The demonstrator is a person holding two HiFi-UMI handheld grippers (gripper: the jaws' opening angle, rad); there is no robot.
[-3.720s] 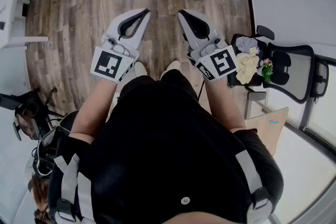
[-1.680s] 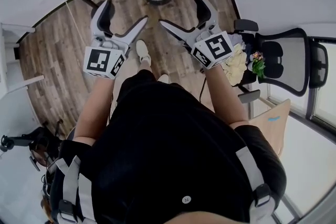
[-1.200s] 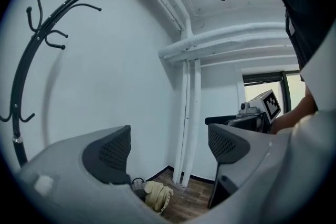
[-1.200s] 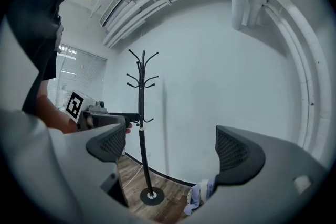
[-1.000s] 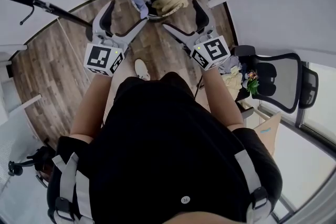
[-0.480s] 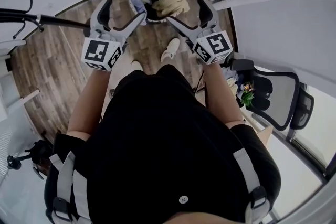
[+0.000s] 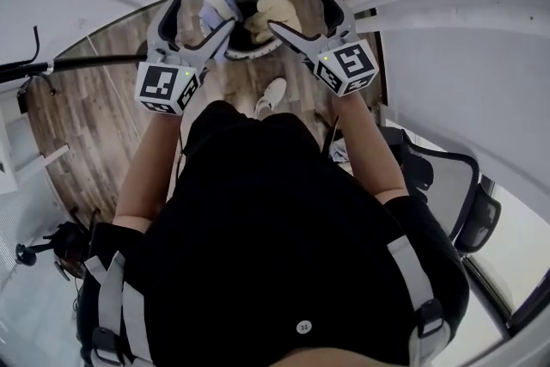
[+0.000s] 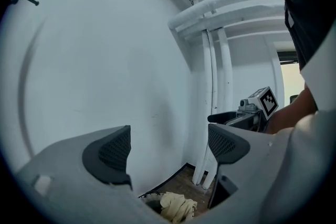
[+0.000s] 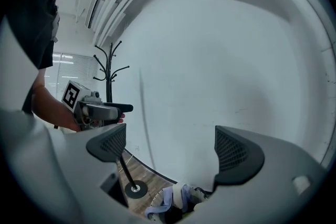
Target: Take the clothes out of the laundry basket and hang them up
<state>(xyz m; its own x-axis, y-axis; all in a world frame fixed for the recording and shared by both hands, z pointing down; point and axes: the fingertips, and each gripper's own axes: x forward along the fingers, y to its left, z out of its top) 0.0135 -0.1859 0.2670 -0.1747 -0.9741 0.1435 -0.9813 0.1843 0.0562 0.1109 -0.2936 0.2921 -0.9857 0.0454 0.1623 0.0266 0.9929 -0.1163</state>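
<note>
left tool, right tool nearer basket | clothes seemingly half hidden

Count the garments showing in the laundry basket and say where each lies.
2. In the head view, a lavender garment drapes the left rim of the laundry basket; a cream garment is heaped at its right. Others may be hidden underneath.

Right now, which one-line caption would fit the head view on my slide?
Person holds open left gripper and open right gripper over a laundry basket of clothes on a wooden floor.
</note>
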